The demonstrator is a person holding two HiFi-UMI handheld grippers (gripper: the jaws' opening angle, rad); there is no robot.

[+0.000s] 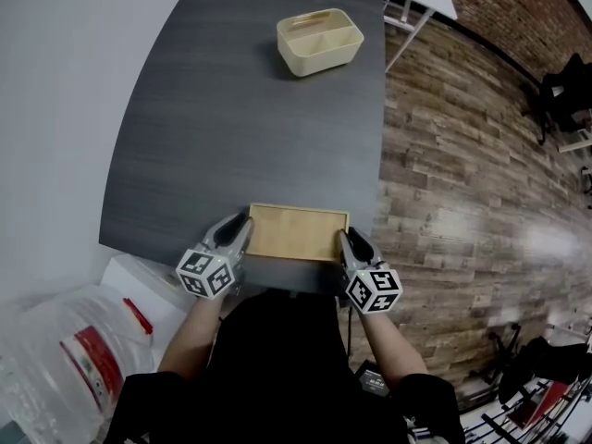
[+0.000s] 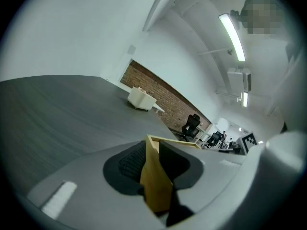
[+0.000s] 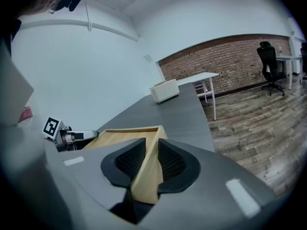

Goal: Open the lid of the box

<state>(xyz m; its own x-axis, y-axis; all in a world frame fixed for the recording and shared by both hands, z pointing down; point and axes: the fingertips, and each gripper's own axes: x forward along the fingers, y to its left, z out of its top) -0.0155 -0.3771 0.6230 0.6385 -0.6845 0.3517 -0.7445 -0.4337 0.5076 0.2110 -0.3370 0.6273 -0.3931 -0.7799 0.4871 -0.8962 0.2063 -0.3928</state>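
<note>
The wooden lid (image 1: pixel 296 232) lies at the near edge of the tabletop (image 1: pixel 231 109). The left gripper (image 1: pixel 244 229) and the right gripper (image 1: pixel 347 240) each pinch one end. What is under it is hidden

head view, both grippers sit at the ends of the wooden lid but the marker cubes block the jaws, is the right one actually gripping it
Observer: Yes. In the right gripper view, the right gripper has both pads pressed on the rim of the wooden lid, at its end.
Operator: and the left
Observer: Same there. In the left gripper view, the left gripper pinches the lid's other end, with the wooden edge caught between its two pads.
</note>
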